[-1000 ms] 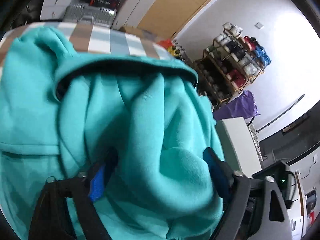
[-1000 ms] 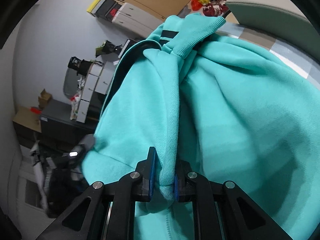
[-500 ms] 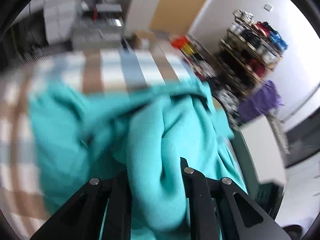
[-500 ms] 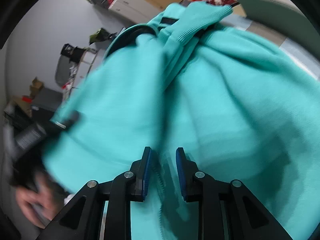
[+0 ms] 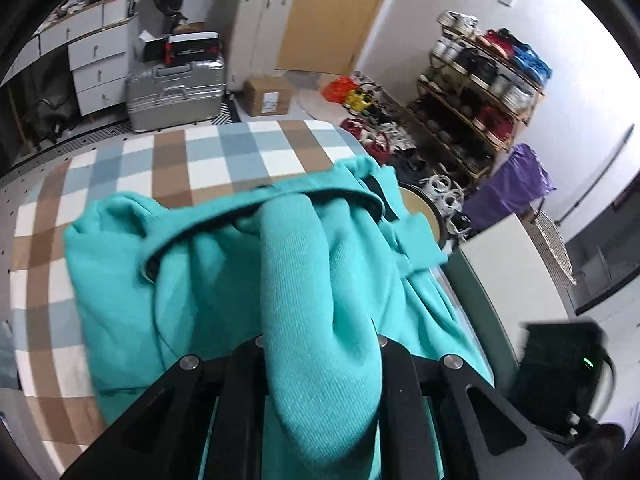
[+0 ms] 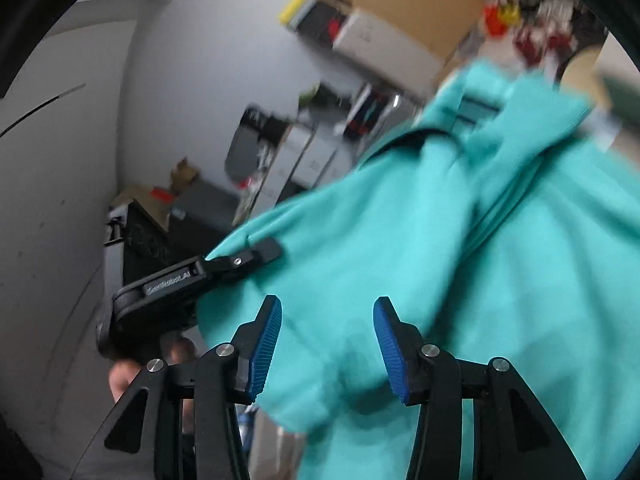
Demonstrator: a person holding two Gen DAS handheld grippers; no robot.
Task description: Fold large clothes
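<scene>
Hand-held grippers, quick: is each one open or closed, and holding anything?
Left hand-held gripper: closed on a thick fold of the teal sweatshirt.
Right hand-held gripper: open, holding nothing.

A lived-in home room is showing here: a shoe rack [image 5: 480, 92] is standing loaded against the white wall. A silver suitcase [image 5: 176, 90], a cardboard box [image 5: 269, 97] and white drawers [image 5: 96, 66] are sitting beyond the checked-cloth bench [image 5: 168, 160].

The sweatshirt [image 5: 248, 280] lies bunched on the checked cloth [image 5: 132, 176], filling the lower centre of the left wrist view. A suitcase [image 5: 176, 92] stands behind at upper left; a shoe rack [image 5: 476, 92] at upper right.
</scene>
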